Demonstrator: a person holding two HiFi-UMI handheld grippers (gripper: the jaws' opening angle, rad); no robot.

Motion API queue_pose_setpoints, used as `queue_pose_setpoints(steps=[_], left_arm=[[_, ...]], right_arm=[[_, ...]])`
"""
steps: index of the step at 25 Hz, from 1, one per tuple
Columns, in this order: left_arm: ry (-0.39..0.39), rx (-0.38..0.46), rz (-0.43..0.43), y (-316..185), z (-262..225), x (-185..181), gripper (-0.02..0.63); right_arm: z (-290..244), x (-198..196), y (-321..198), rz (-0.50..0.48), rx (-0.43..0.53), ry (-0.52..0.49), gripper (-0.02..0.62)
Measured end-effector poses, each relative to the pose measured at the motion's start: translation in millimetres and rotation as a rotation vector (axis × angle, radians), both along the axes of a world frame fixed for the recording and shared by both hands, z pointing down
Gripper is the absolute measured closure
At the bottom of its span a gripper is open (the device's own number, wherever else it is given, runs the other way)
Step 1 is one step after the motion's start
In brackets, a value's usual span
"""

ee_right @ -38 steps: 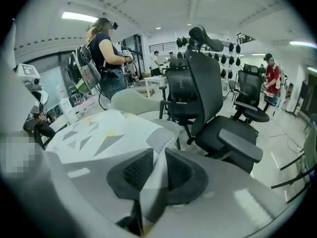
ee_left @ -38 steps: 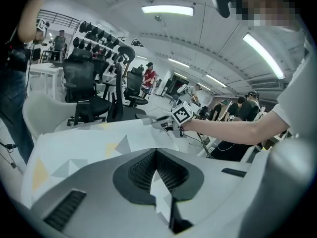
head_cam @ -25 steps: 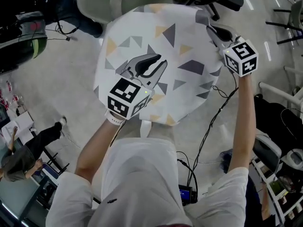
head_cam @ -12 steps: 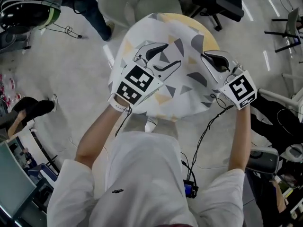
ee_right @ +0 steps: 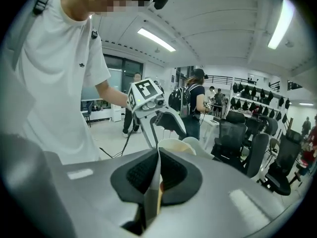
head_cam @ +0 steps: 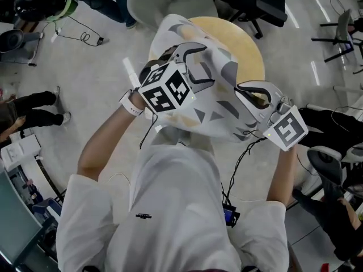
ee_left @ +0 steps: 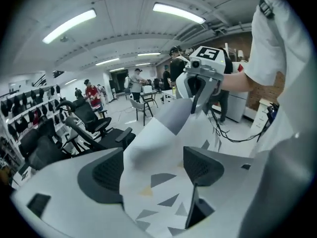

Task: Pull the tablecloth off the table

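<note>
One tablecloth [head_cam: 218, 109] | half off table [head_cam: 238, 38] | right gripper [head_cam: 244, 90] jaws clamped on it

Round table [head_cam: 249, 44]: directly before you, far-right part bare.
Tablecloth [head_cam: 212, 109]: bunched over table's near and left part, spanning between your grippers.
Left gripper [head_cam: 205, 66]: over cloth's left; jaws just been opening, cloth loose between them.
Right gripper [head_cam: 244, 92]: at cloth's right, cloth pinched in jaws.
Office chair [head_cam: 255, 1], second chair [head_cam: 176, 4]: behind table.
</note>
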State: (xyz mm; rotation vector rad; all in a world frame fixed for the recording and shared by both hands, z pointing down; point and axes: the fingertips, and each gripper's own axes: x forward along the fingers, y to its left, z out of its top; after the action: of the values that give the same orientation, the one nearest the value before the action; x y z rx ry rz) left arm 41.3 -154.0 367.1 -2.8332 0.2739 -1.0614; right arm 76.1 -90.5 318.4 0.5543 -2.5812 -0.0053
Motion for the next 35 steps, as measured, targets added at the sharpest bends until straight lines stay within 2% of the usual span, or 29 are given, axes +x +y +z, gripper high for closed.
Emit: queue_pose_setpoints(steps=[3, 7, 10, 11, 12, 15, 19, 22, 24, 27, 31, 32, 33, 35], left_arm=[[-0.072, 0.044, 0.114, 19.9, -11.5, -7.6, 0.235], [-0.221, 0.12, 0.307, 51.0, -14.5, -16.8, 0.233], [-0.293, 0.118, 0.388, 73.4, -6.8, -24.8, 0.236], [-0.296, 0.1, 0.397, 79.8, -3.6, -28.6, 0.261], [-0.291, 0.075, 0.401, 86.8, -0.5, -33.7, 0.337], [-0.254, -0.035, 0.406, 122.7, 6.5, -51.2, 0.456], [-0.23, -0.192, 0.424, 175.5, 14.8, -66.8, 0.578], [-0.229, -0.318, 0.437, 205.6, 21.1, -81.2, 0.592], [-0.226, -0.364, 0.424, 217.2, 21.7, -91.5, 0.594], [-0.237, -0.398, 0.407, 228.6, 15.2, -105.9, 0.594], [-0.328, -0.411, 0.43, 240.3, 10.5, -124.6, 0.595], [-0.348, -0.412, 0.435, 241.8, 10.7, -127.2, 0.595], [-0.362, -0.412, 0.434, 242.3, 10.7, -128.3, 0.595], [-0.373, -0.411, 0.419, 241.1, 8.6, -129.4, 0.595]], right_arm=[[-17.8, -15.0, 26.9, -0.043, 0.011, 0.002, 0.583], [-38.8, -37.7, 57.3, -0.127, 0.054, 0.019, 0.583], [-46.4, -48.0, 70.0, -0.141, 0.064, 0.026, 0.583], [-46.0, -50.4, 72.5, -0.137, 0.059, 0.029, 0.583], [-44.4, -53.2, 75.4, -0.131, 0.051, 0.032, 0.583], [-39.4, -62.4, 93.8, -0.119, 0.03, 0.064, 0.583], [-30.6, -71.4, 125.1, -0.179, -0.021, 0.156, 0.581], [-23.1, -83.3, 146.1, -0.231, -0.08, 0.163, 0.581], [-21.1, -91.4, 153.9, -0.234, -0.099, 0.141, 0.581], [-24.2, -101.4, 162.8, -0.243, -0.132, 0.088, 0.581], [-27.4, -117.4, 170.7, -0.293, -0.234, -0.083, 0.58], [-24.3, -117.8, 173.8, -0.312, -0.271, -0.096, 0.58], [-18.8, -115.5, 178.2, -0.335, -0.304, -0.081, 0.576], [-1.4, -106.3, 187.8, -0.377, -0.329, 0.017, 0.504]])
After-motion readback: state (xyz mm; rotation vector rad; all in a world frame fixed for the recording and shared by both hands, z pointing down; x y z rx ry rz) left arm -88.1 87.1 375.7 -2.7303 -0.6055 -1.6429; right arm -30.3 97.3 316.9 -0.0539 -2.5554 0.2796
